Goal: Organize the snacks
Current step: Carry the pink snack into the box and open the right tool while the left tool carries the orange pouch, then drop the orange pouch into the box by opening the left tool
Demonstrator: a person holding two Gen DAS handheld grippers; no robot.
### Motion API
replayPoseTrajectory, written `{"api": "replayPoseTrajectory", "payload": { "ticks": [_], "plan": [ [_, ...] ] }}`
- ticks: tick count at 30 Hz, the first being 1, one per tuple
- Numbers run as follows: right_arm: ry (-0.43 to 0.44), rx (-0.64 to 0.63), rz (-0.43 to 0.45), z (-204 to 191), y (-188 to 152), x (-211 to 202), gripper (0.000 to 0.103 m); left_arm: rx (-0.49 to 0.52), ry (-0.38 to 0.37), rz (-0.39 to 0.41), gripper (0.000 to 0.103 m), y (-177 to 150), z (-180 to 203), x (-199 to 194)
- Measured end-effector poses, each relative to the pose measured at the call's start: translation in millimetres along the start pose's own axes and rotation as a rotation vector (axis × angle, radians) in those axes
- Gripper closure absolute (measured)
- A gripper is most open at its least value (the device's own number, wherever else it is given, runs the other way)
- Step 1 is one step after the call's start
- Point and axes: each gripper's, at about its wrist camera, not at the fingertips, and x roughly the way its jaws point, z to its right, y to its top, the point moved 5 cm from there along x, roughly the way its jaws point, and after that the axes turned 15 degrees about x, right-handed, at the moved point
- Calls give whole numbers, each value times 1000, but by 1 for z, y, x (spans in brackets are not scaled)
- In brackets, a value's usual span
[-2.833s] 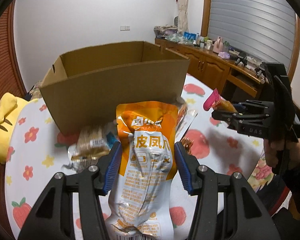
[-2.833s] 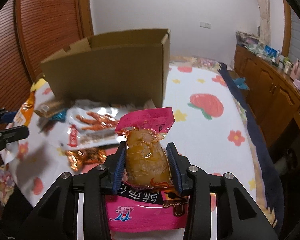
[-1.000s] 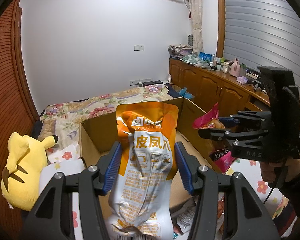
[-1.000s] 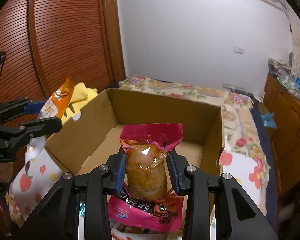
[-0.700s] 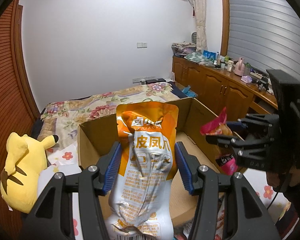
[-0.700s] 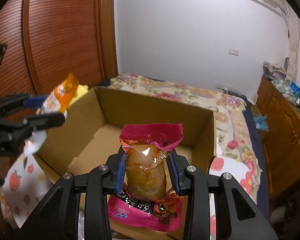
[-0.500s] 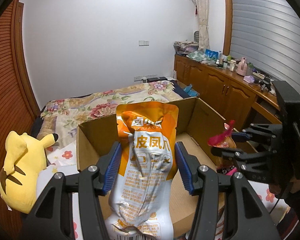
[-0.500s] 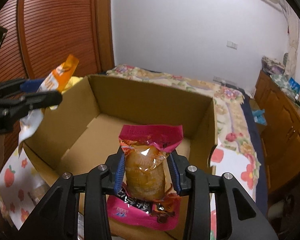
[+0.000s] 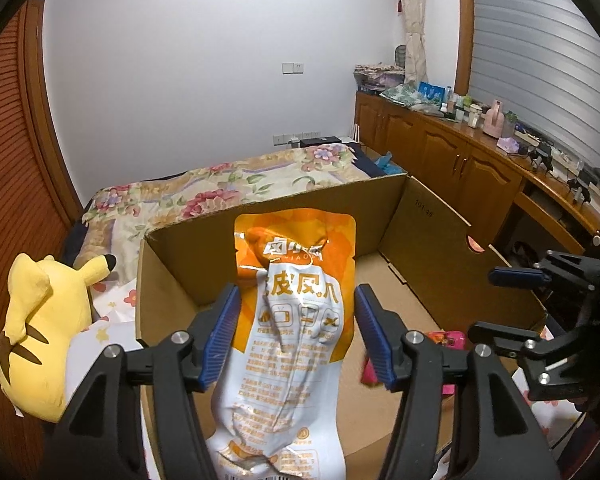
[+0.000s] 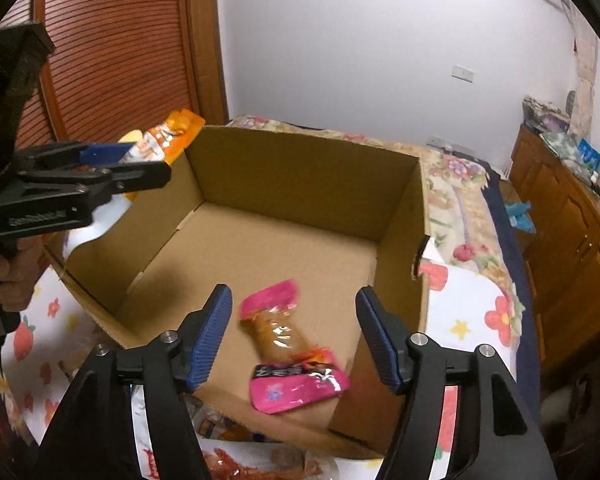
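An open cardboard box point(image 9: 284, 200) point(image 10: 300, 172) lies below both grippers. My left gripper point(image 9: 298, 336) point(image 10: 148, 162) hovers over the box's left side. Its jaws are opening, and an orange and white snack pouch point(image 9: 296, 320) point(image 10: 172, 136) still stands upright between the pads, touching them. My right gripper point(image 10: 293, 293) point(image 9: 482, 302) is over the box's near right part, jaws opening wide with nothing between the pads. A pink pack holding a brown snack point(image 10: 284, 336) point(image 9: 446, 338), motion-blurred, sits on the box floor just below it.
A yellow plush toy point(image 9: 44, 328) sits left of the box. More snack packs point(image 10: 240, 460) lie on the fruit-print tablecloth point(image 10: 472, 304) in front of the box. Beyond are a bed with a floral cover point(image 9: 220, 188) and wooden cabinets point(image 9: 460, 160) along the right wall.
The right gripper has opened and the pink pack has dropped onto the box floor. The left gripper has sunk a little over the box, its fingers slightly wider around the pouch.
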Motion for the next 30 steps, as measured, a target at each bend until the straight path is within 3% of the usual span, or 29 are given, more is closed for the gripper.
{"api": "replayPoseTrajectory", "payload": {
  "ticks": [15,24,30],
  "plan": [
    [20,5,40,-9,-12,-30,37,6,3,54,38,2,-6,-32],
    [36,21,76,-23,-39,-68,35,25,-1,77,37,-47,18,-84],
    [31,42,71,-27,-72,-76,33,28,-14,55,37,-88,35,-96]
  ]
}}
